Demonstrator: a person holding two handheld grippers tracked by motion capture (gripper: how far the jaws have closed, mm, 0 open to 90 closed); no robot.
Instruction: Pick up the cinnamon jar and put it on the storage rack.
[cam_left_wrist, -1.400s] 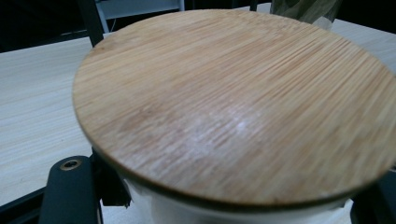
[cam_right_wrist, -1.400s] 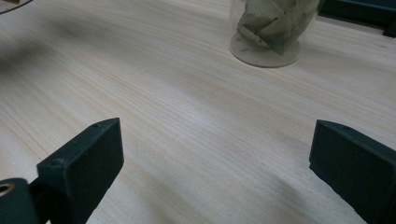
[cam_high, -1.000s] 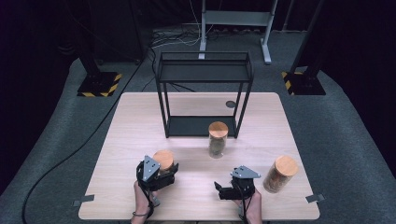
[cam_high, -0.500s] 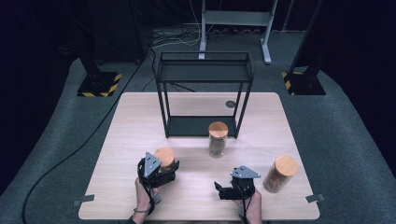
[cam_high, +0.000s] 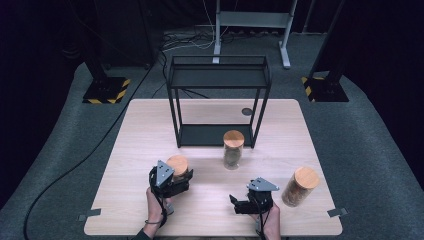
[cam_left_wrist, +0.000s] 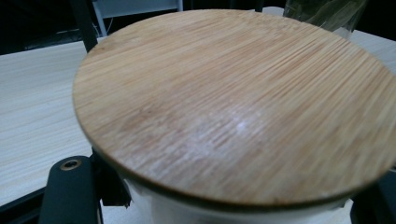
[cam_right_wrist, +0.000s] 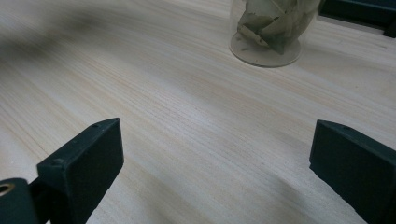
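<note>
Jar with bamboo lid (cam_high: 178, 166), near-left on the worktop (cam_high: 150, 130), clamped below the lid by the left hand-held gripper (cam_high: 172, 182). Barely shifted since a second ago, grip unchanged: probably secured, lift pending. Right hand-held gripper (cam_high: 245, 204) spread wide, holding nothing. Leaf-filled jar (cam_high: 233, 149) before the black metal rack (cam_high: 218, 95); third jar (cam_high: 299, 186), brownish contents, far right.
</note>
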